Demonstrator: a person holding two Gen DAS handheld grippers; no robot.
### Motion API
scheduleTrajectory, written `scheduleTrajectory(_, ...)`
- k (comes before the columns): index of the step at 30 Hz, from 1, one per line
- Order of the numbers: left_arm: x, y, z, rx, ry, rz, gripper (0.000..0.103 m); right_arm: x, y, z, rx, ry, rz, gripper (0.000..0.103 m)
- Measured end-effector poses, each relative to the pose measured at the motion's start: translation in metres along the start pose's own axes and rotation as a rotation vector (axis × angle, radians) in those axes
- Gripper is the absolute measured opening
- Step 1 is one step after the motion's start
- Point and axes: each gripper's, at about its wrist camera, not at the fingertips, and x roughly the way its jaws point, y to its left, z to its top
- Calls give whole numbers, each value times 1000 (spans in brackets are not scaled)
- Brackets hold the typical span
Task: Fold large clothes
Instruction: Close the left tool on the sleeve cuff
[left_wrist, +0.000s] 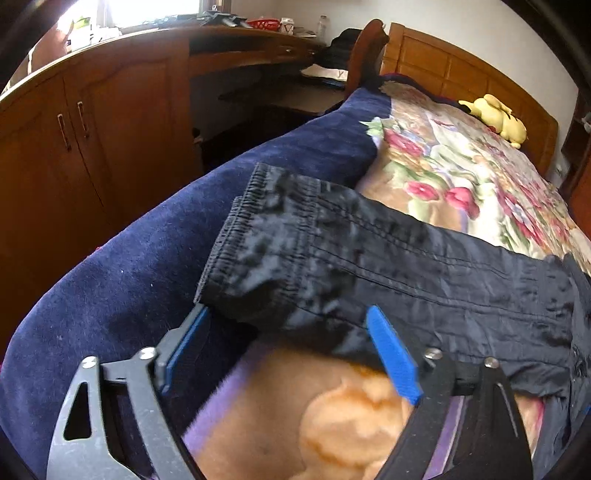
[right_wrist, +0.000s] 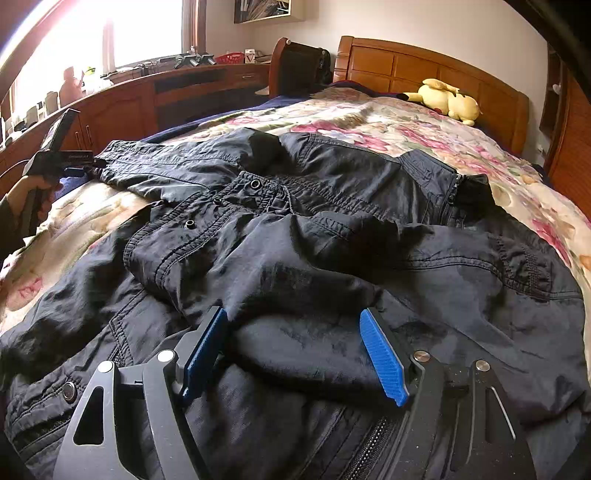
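Black jacket (right_wrist: 332, 236) spread on bed (right_wrist: 480, 155), both tools open.

The jacket is laid rumpled across the floral blanket (left_wrist: 461, 177), one sleeve stretched toward the bed's left edge, where its elastic cuff (left_wrist: 258, 236) lies over a navy cover (left_wrist: 110, 295). The left tool (left_wrist: 288, 325) is seen at that cuff, jaws apart, cuff fabric between them but not pinched. The right tool (right_wrist: 291, 332) is held over the jacket body, jaws apart, a fold between them ungripped. A yellow plush (right_wrist: 447, 98) is seen by the headboard.
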Motion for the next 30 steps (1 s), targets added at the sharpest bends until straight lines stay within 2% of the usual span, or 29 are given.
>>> scheduleTrajectory(5, 9, 6, -2, -36, 14, -19, 75, 0, -1, -1, -4, 4, 2, 76)
scheduleTrajectory(7, 10, 6, -2, -32, 7, -27, 69, 0, -1, -1, -6, 5, 3, 76)
scheduleTrajectory(9, 11, 5, -3, -23, 8, -37, 52, 0, 0, -1, -6, 6, 3, 76)
scheduleTrajectory(10, 11, 4, -2, -15, 3, -42, 48, 1, 0, -1, -5, 5, 2, 76)
scheduleTrajectory(11, 10, 3, -1, 0, -4, -33, 37, 1, 0, -1, -5, 5, 2, 76)
scheduleTrajectory(12, 10, 2, 0, 18, -13, -25, 30, 1, 0, -1, -5, 6, 2, 76)
scheduleTrajectory(15, 3, -3, 1, 67, -30, -32, 19, 1, 1, 0, -8, 5, 0, 76)
scheduleTrajectory(18, -14, -15, 3, 129, -78, -31, 15, 2, 2, -1, -14, 10, -1, 76)
scheduleTrajectory(24, -60, -49, 9, 202, -170, -56, 13, -1, -1, 0, -1, -2, 6, 76)
scheduleTrajectory(30, -117, -111, 4, 301, -247, -127, 12, -9, -10, -1, 41, -21, 16, 76)
